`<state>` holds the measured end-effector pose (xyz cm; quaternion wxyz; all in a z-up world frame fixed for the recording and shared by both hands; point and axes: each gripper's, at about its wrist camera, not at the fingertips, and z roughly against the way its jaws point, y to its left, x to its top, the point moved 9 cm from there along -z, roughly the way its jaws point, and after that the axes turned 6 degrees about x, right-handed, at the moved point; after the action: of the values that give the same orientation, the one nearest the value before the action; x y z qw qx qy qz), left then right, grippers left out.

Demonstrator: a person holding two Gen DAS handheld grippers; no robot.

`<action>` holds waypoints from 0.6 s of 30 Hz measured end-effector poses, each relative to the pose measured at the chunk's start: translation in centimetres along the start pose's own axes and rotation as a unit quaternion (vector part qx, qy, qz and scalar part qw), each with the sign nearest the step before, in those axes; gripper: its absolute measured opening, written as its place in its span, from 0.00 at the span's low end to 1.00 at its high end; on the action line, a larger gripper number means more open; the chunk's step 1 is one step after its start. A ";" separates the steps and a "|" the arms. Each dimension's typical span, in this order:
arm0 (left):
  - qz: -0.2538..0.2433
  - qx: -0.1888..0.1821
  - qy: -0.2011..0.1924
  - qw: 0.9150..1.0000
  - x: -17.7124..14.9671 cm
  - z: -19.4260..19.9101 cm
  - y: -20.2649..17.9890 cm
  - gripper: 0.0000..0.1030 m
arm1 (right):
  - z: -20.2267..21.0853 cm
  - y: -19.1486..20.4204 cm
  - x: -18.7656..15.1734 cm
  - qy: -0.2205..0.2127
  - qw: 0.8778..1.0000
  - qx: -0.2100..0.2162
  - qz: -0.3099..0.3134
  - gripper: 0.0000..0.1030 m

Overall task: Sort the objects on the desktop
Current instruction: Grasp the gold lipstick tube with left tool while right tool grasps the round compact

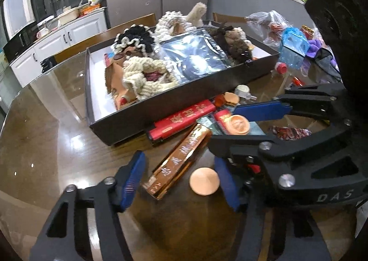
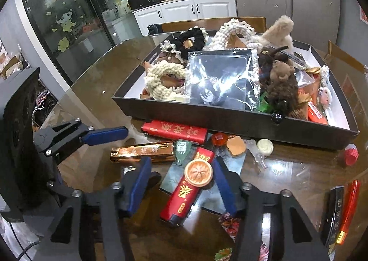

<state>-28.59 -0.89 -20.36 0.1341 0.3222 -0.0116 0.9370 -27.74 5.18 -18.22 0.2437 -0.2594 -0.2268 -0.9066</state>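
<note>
A black tray full of crocheted scrunchies, plush toys and a shiny bag sits on the wooden table. In front of it lie a red box, a gold box, a plain round disc and an embossed orange disc resting on a second red box. My left gripper is open, its fingers on either side of the gold box end and the plain disc. My right gripper is open around the embossed disc and the red box.
Small bottles and caps lie by the tray front. A red cap and dark and red pens lie at right. Plastic bags and a purple cloth crowd the far right. Chairs stand behind the table.
</note>
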 end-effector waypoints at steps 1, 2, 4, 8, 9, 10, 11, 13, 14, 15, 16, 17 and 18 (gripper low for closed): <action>-0.005 -0.001 -0.002 1.000 0.0 0.1 -0.2 0.44 | 0.0 0.1 0.0 0.001 1.000 0.000 0.001 0.49; -0.006 0.002 -0.004 1.000 0.0 0.2 -0.3 0.36 | 0.0 0.3 0.1 0.002 1.000 0.000 0.002 0.45; 0.005 -0.001 -0.003 1.000 0.0 0.3 0.3 0.30 | 0.1 0.3 0.2 0.001 1.000 -0.001 -0.002 0.32; 0.011 -0.007 -0.007 1.000 -0.1 0.4 0.4 0.28 | 0.2 -0.3 -0.4 0.009 1.000 -0.001 -0.010 0.24; 0.008 -0.006 -0.007 1.000 -0.1 0.5 0.3 0.27 | 0.2 -0.4 -0.4 0.010 1.000 -0.003 -0.008 0.24; 0.007 -0.005 -0.008 1.000 -0.1 0.5 0.2 0.26 | 0.2 -0.4 -0.4 0.011 1.000 -0.006 -0.006 0.24; 0.007 -0.006 -0.008 1.000 -0.1 0.5 0.2 0.25 | 0.3 -0.4 -0.4 0.010 1.000 -0.006 -0.006 0.24; 0.007 -0.006 -0.008 1.000 -0.2 0.7 0.1 0.23 | 0.3 -0.2 -0.4 0.010 1.000 -0.003 -0.004 0.24; 0.008 -0.007 -0.009 1.000 -0.2 0.7 0.1 0.23 | 0.3 -0.1 -0.4 0.009 1.000 -0.002 -0.002 0.24; 0.008 -0.006 -0.011 1.000 -0.1 0.8 0.1 0.23 | 0.4 0.0 -0.4 0.008 1.000 -0.003 -0.001 0.24; 0.009 -0.004 -0.013 1.000 0.0 0.9 0.1 0.23 | 0.4 0.1 -0.3 0.007 1.000 -0.003 0.001 0.24; 0.009 -0.003 -0.014 1.000 0.0 1.1 0.1 0.23 | 0.5 0.1 -0.3 0.007 1.000 -0.003 0.001 0.24; 0.009 -0.002 -0.017 1.000 0.1 1.3 0.2 0.23 | 0.5 0.2 -0.3 0.006 1.000 -0.002 0.000 0.24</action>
<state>-27.93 -1.15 -19.28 0.1256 0.3382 -0.0186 0.9325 -27.24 5.42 -17.93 0.2449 -0.2546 -0.2232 -0.9085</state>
